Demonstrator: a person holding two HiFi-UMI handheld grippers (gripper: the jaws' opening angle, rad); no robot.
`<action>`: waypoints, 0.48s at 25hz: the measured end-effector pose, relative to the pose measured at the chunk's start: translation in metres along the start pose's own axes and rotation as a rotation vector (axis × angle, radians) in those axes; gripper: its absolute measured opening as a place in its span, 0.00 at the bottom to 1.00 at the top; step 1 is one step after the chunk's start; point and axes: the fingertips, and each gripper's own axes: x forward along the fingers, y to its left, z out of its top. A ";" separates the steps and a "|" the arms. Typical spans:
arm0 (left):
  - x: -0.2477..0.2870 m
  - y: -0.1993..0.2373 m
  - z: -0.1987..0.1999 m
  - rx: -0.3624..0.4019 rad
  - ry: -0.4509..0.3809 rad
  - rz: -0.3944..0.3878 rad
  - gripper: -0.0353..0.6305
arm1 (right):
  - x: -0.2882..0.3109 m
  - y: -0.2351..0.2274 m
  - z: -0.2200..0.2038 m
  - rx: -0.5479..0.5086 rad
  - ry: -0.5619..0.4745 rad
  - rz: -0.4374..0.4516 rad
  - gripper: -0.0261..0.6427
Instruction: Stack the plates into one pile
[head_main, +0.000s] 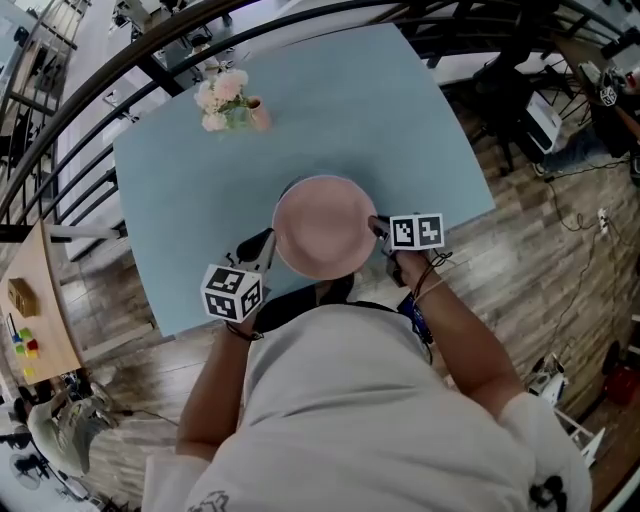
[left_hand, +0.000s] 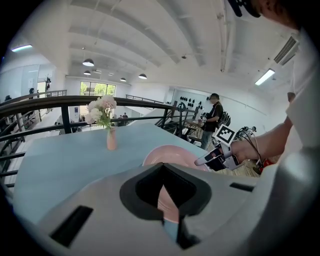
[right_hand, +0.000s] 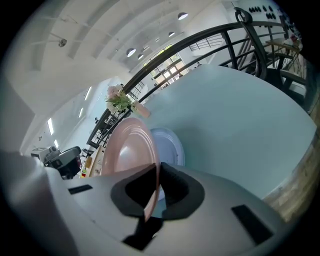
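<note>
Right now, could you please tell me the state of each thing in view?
pink plate: held at opposite rims, over the blue plate.
blue plate: flat on the table.
left gripper: shut on the pink plate.
right gripper: shut on the pink plate.
flower vase: upright on the table.

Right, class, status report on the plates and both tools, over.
Both left tool and right tool shut on pink plate rim. Beneath it, blue plate. Clear path; flower vase far off.
</note>
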 end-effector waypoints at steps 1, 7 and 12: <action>0.001 0.000 -0.002 -0.003 0.005 0.000 0.06 | 0.001 -0.001 -0.002 0.003 0.005 -0.001 0.08; 0.012 -0.001 -0.016 -0.028 0.031 -0.020 0.06 | 0.008 -0.012 -0.009 0.024 0.026 -0.020 0.08; 0.019 0.002 -0.020 -0.037 0.047 -0.037 0.06 | 0.013 -0.017 -0.007 0.049 0.030 -0.034 0.08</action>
